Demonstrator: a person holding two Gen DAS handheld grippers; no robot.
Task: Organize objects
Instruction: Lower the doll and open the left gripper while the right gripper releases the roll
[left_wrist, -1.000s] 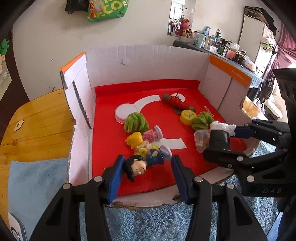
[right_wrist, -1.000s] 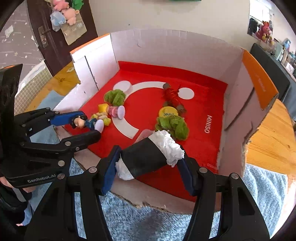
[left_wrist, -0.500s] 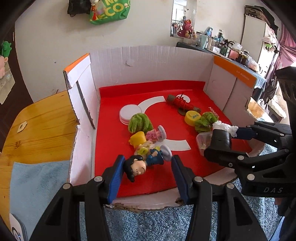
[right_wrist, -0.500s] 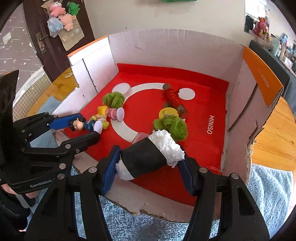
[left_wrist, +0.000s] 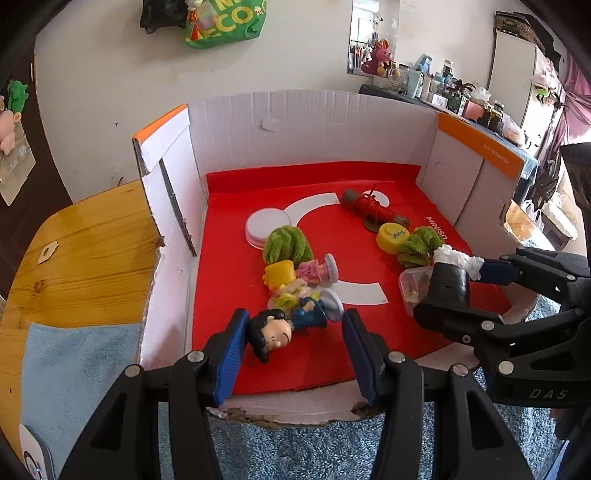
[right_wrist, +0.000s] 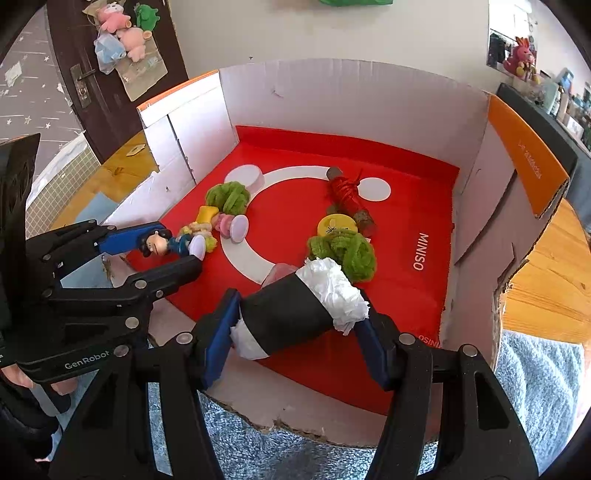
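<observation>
An open cardboard box (left_wrist: 314, 129) with a red floor lies in front of both grippers. My left gripper (left_wrist: 291, 325) is shut on a small black-haired figurine in blue (left_wrist: 273, 332), gripped head to base over the box's front edge. In the right wrist view the same left gripper (right_wrist: 177, 247) and figurine (right_wrist: 159, 243) show at the left. My right gripper (right_wrist: 297, 306) is shut on a black roll stuffed with white tissue (right_wrist: 291, 314), just above the floor's near right part. That right gripper (left_wrist: 450, 284) also shows in the left wrist view.
On the red floor lie a white lid (left_wrist: 266, 225), two green fuzzy balls (left_wrist: 288, 243) (left_wrist: 421, 245), a yellow cap (left_wrist: 393, 236), a red-wrapped stick (left_wrist: 373, 210), small yellow and pink toys (left_wrist: 295, 273) and a clear cup (left_wrist: 412, 284). A wooden table (left_wrist: 92, 251) and blue rug (left_wrist: 295, 450) surround the box.
</observation>
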